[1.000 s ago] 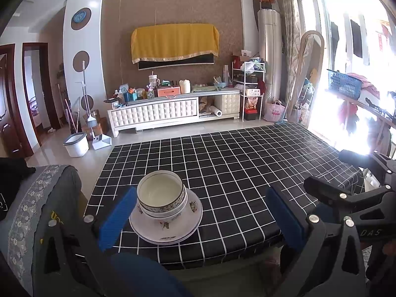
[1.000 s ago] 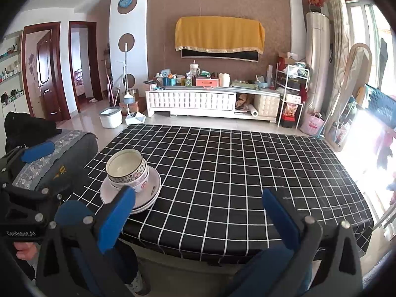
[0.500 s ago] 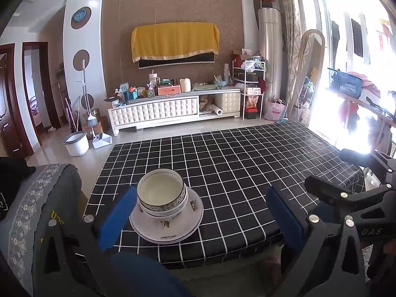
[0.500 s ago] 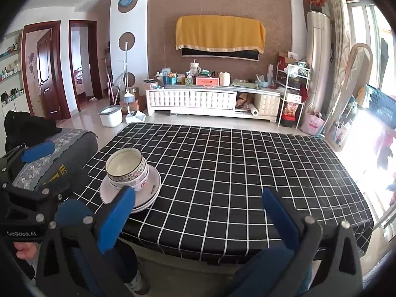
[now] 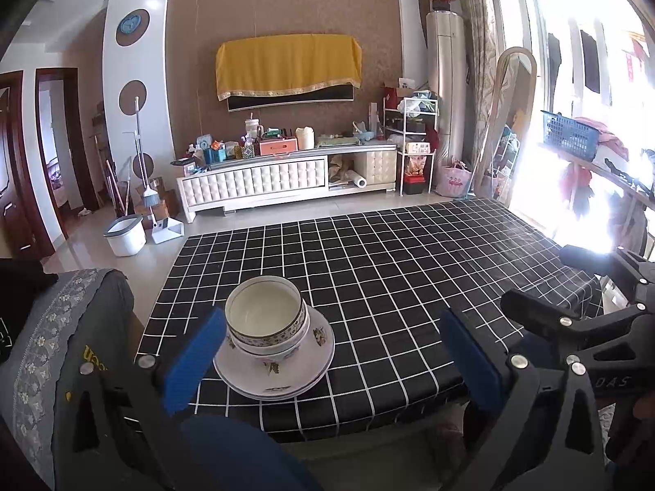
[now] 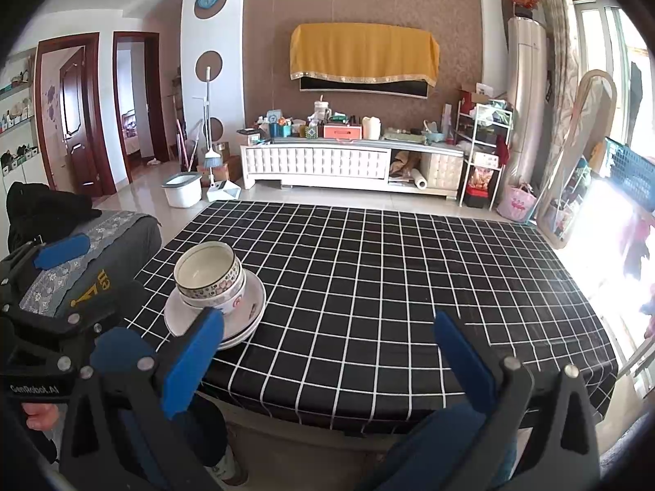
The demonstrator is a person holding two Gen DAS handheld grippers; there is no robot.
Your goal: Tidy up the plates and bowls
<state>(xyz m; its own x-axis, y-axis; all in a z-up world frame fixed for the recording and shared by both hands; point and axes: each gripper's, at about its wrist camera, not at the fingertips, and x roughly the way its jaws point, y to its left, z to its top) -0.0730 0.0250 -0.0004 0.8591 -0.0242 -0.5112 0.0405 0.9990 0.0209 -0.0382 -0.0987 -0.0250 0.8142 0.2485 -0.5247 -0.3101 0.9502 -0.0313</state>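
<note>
Stacked patterned bowls [image 5: 265, 315] sit on stacked white floral plates [image 5: 274, 372] near the front left corner of the black checked table [image 5: 409, 270]. The same bowls [image 6: 208, 274] and plates [image 6: 249, 315] show in the right wrist view. My left gripper [image 5: 331, 364] is open and empty, held back from the table's front edge with the stack between its blue pads. My right gripper [image 6: 327, 360] is open and empty, to the right of the stack, also behind the front edge.
A grey chair back with patterned trim [image 5: 61, 327] stands left of the table. A white TV cabinet [image 5: 286, 180] lines the far wall, with a mop bucket [image 5: 125, 235] on the floor. A mirror [image 6: 577, 163] leans at the right by bright windows.
Both grippers have barely moved; the views shift very slightly. The bowls and plates stay in place.
</note>
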